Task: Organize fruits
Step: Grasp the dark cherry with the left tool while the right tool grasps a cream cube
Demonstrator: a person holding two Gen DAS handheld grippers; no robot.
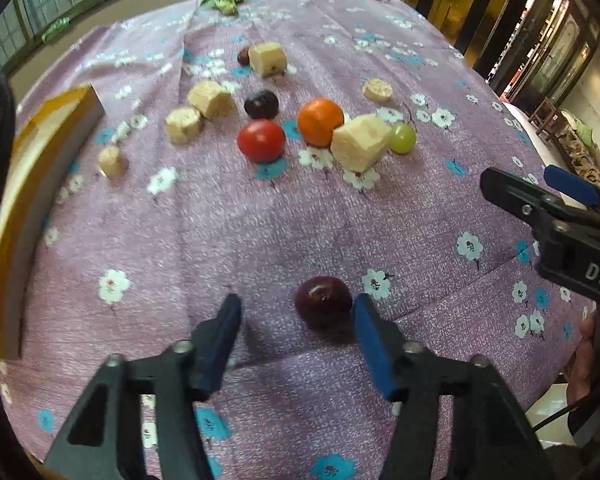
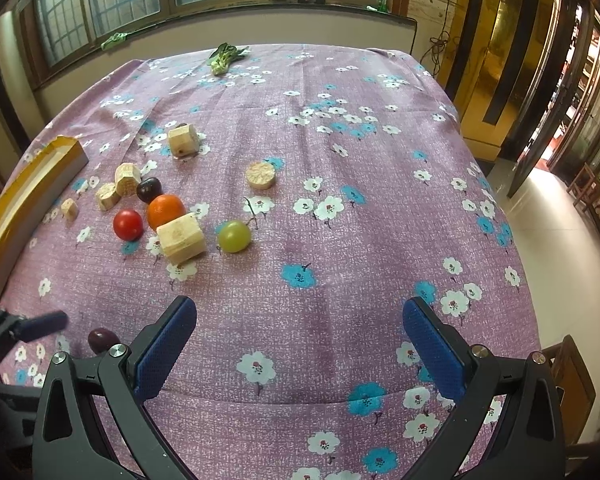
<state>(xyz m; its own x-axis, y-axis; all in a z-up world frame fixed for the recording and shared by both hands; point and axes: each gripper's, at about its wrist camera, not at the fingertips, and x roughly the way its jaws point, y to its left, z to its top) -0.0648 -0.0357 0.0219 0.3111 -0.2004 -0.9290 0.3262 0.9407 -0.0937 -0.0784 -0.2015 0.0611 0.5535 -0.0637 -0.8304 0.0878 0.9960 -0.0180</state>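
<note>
A dark red grape [image 1: 323, 299] lies on the purple floral cloth between the fingers of my open left gripper [image 1: 296, 314], close to the right finger; it also shows in the right wrist view [image 2: 102, 340]. Farther off lie a red tomato [image 1: 261, 140], an orange [image 1: 320, 121], a green grape [image 1: 403, 138], a dark plum [image 1: 261, 104] and several pale sugarcane chunks [image 1: 361, 142]. My right gripper [image 2: 300, 340] is open and empty over bare cloth, and shows at the right of the left wrist view [image 1: 540, 196]. The green grape [image 2: 234, 236] lies ahead of it to the left.
A yellow-rimmed tray [image 1: 32, 184] stands along the table's left side, also in the right wrist view [image 2: 28, 196]. A leafy green vegetable [image 2: 222, 58] lies at the far edge. The table's right edge drops to the floor [image 2: 552, 216], with chairs beyond.
</note>
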